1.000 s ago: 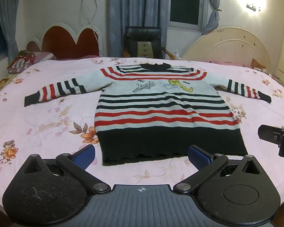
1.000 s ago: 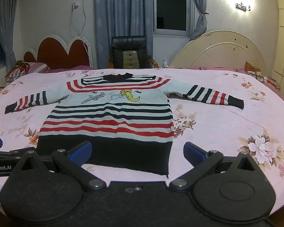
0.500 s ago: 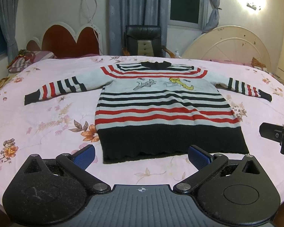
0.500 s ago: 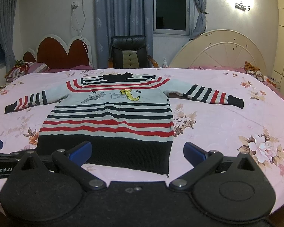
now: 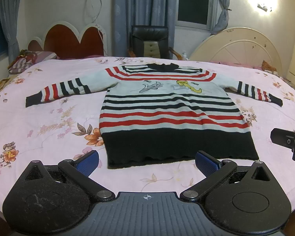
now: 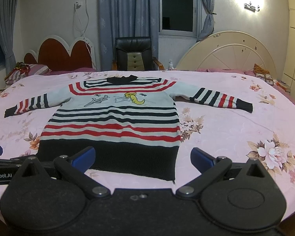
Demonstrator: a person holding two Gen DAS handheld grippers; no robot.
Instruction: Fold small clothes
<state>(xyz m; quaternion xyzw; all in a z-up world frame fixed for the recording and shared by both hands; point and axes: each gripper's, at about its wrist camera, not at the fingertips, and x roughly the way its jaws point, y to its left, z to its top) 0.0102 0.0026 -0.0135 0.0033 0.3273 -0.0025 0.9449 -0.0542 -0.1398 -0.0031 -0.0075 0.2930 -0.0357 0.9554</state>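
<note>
Striped knit sweater point(image 5: 173, 116) is laid flat, front up, on the pink floral bed sheet point(image 5: 45, 122), both sleeves spread sideways and the black hem nearest the cameras. Left gripper point(image 5: 147, 160) is held just short of the hem, jaws wide apart, nothing grasped. Right gripper point(image 6: 142, 155) is positioned over the hem's right corner, jaws likewise wide apart and empty. A black chair point(image 6: 134, 53) is seen beyond the bed.

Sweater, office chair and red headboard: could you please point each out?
sweater point(image 5: 173, 106), left wrist view, middle of its striped front
office chair point(image 6: 134, 48), right wrist view, black backrest
red headboard point(image 5: 72, 41), left wrist view, red panel
</note>
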